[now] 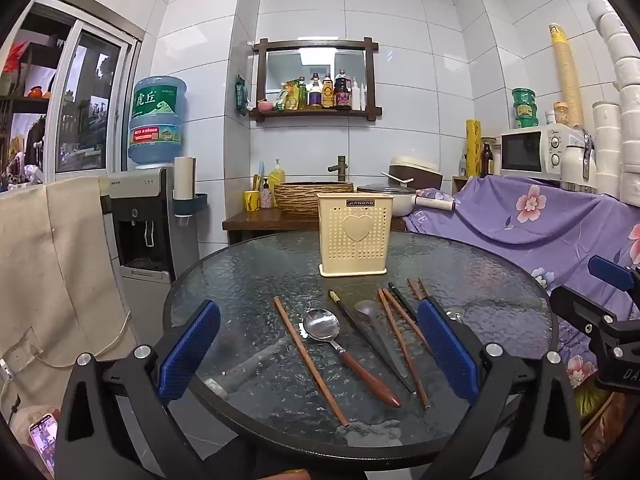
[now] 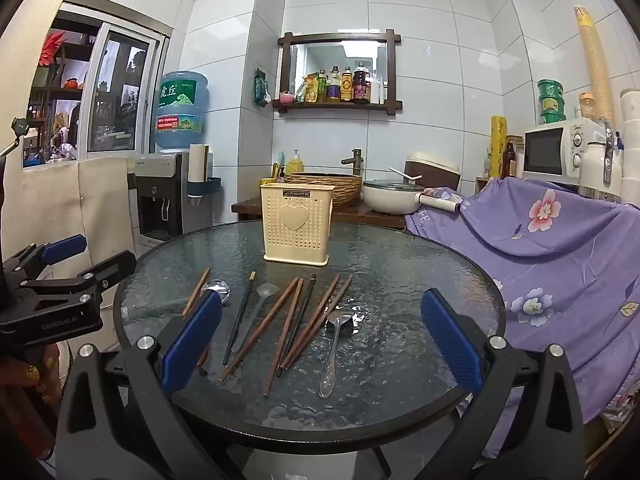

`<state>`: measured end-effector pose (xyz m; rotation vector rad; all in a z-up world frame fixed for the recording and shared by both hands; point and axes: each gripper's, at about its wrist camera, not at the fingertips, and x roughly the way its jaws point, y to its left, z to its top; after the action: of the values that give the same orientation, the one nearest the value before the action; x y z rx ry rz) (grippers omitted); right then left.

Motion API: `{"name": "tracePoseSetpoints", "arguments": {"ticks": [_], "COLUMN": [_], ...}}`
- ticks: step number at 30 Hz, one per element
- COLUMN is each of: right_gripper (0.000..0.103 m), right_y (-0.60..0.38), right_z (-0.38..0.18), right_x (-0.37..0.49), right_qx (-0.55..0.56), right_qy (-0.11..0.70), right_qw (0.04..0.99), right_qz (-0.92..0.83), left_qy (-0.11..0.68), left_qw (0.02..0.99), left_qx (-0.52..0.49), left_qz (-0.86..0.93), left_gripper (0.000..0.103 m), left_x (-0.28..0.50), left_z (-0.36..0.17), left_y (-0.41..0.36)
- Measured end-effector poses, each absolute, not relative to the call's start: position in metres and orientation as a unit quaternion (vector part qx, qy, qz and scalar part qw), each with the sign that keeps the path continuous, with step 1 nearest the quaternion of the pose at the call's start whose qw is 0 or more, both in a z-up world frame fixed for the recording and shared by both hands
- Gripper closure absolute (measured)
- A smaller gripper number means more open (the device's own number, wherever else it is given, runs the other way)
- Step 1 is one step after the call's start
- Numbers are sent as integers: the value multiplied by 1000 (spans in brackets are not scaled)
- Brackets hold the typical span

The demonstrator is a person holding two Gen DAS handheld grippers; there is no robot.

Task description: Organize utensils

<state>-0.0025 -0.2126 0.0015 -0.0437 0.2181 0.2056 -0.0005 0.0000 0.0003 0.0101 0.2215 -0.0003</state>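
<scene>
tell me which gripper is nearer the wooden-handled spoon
Left. The wooden-handled spoon lies between the left gripper's open fingers; the right gripper sits further right, over the all-metal spoon.

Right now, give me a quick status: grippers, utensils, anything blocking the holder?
Left gripper and right gripper open, empty. Chopsticks and spoons loose on glass table. Cream holder upright behind them, path clear.

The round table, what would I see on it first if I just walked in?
Probably the cream utensil holder with a heart on its front, standing upright at the far side of the glass table. In front of it, chopsticks and spoons lie spread out, and both open grippers, left and right, hover at the near edge.
</scene>
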Motion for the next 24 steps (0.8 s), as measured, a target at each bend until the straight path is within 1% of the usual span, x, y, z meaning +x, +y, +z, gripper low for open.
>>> {"name": "tracePoseSetpoints", "arguments": {"ticks": [24], "right_gripper": [5], "right_y": [-214], "right_z": [2], "right_x": [3], "right_qx": [-15], "right_qy": [117], "right_qw": [988], "right_qz": [98], "left_qy": [113], "left_qw": [994], "left_qx": [6], "left_qz": [1], "left_gripper": [6], "left_x": [-3], "left_z": [1], "left_y": [1]}}
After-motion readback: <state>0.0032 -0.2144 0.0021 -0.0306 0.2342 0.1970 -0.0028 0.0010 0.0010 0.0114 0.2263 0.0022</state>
